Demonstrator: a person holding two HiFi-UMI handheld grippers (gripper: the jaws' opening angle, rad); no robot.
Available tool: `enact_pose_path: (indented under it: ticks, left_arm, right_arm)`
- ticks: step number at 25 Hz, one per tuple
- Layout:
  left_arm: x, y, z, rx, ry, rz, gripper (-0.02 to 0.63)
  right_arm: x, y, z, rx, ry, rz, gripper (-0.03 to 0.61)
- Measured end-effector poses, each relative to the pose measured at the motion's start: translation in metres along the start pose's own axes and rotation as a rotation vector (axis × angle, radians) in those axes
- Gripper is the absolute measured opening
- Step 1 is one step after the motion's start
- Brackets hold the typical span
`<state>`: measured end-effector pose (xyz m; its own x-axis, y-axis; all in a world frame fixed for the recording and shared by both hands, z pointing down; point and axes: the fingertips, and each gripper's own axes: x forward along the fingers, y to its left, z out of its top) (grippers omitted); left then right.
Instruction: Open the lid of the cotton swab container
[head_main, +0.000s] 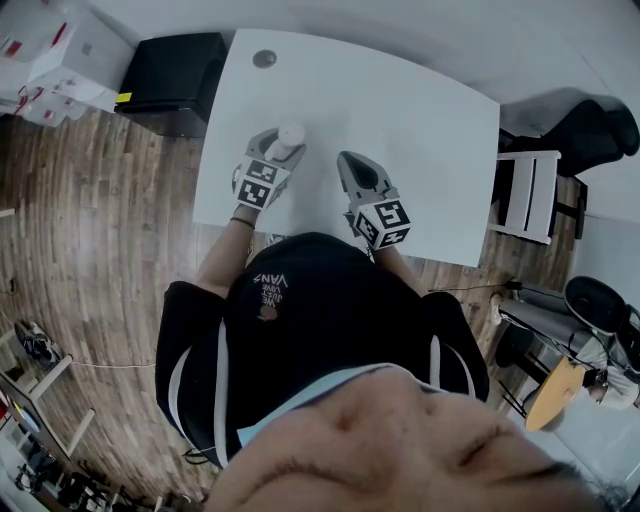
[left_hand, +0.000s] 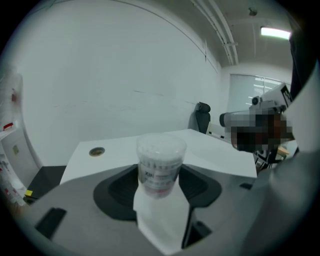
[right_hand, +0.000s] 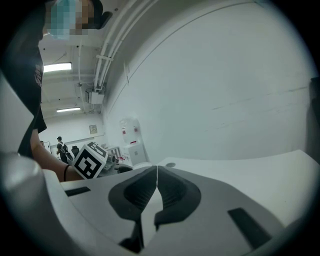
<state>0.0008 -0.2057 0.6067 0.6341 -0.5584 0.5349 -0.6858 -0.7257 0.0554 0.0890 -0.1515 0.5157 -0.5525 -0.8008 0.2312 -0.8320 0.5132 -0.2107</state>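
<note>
Obs.: The left gripper (head_main: 281, 152) has its jaws clamped on the lower body of the clear, round plastic cotton swab container (left_hand: 159, 165), which stands upright between them. The white swab heads show through its wall. Its translucent lid (left_hand: 161, 144) looks seated on top and sits above the jaws, free of them. The container is over the near-left part of the white tabletop (head_main: 400, 120). No view settles whether its base rests on the surface.

The right gripper (right_hand: 156, 172) has its jaws pressed together with nothing between them. It is just beside the left one and apart from the container.

Risks, as judged:
- The grip is low on a smooth wall. A pull or twist on the lid could turn or tilt the container in the jaws, or slide it out.
- Squeezing harder may flex the thin plastic and bind the lid more tightly.
- The right jaws must part before they can take the lid. If they arrive clenched they would only knock it sideways.
- If the lid pops off suddenly while the container is tipped, swabs could spill over the tabletop.
- The lid's own edge is hard to make out, so the right jaws could catch the body instead.
</note>
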Motion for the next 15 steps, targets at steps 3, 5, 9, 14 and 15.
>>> enact_pose_path:
  ticks: [3,5,9,14,15]
  left_arm:
    - [-0.009,0.001,0.015,0.008,-0.023,-0.007,0.261]
    - [-0.015,-0.001,0.025,0.021,-0.038,-0.016,0.261]
    - [-0.028,-0.005,0.038,0.057,-0.045,-0.031,0.261]
    - [-0.038,-0.01,0.044,0.097,-0.031,-0.031,0.261]
    - [-0.04,-0.012,0.044,0.099,-0.029,-0.032,0.261]
  right_arm:
    - [0.002,0.003,0.004,-0.005,-0.011,0.004,0.014]
    - [0.003,0.005,0.006,-0.008,-0.016,0.007,0.014]
    - [0.003,0.01,0.01,-0.018,-0.022,0.014,0.014]
    - [0.002,0.014,0.015,-0.03,-0.035,0.023,0.014]
    - [0.002,0.015,0.015,-0.032,-0.036,0.025,0.014]
